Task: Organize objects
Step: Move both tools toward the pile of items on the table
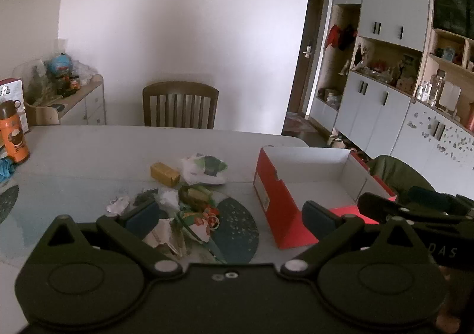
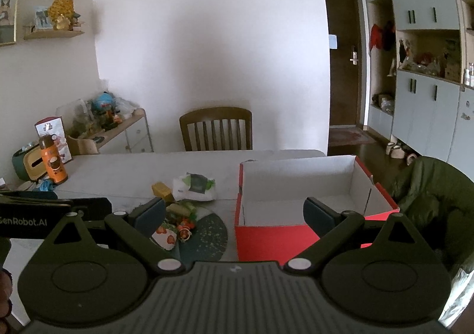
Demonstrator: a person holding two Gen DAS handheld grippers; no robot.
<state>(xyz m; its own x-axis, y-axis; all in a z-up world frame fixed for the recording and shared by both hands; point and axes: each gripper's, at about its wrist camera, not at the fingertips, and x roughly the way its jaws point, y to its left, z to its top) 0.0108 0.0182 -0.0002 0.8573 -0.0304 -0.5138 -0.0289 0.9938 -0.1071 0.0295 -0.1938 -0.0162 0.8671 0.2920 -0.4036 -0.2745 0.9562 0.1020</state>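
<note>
— See the red box (image 2: 299,197) on the counter (image 1: 89,144)? White inside, and nothing in it that I can make out.

— And the things to sort?

— One heap (image 1: 183,203) just beside the box, at its nine o'clock: a small yellow carton (image 1: 164,174), a white and green bag (image 1: 204,169), crumpled wrappers too tangled to count.

— The grippers?

— Two. Left gripper (image 1: 229,217) hangs over the heap, fingers spread wide, gripping nothing. Right gripper (image 2: 234,211) faces the box's near wall, fingers equally wide.

— Beyond that?

— One orange bottle (image 1: 14,134) at ten o'clock, one wooden chair (image 1: 180,105) at twelve.
</note>
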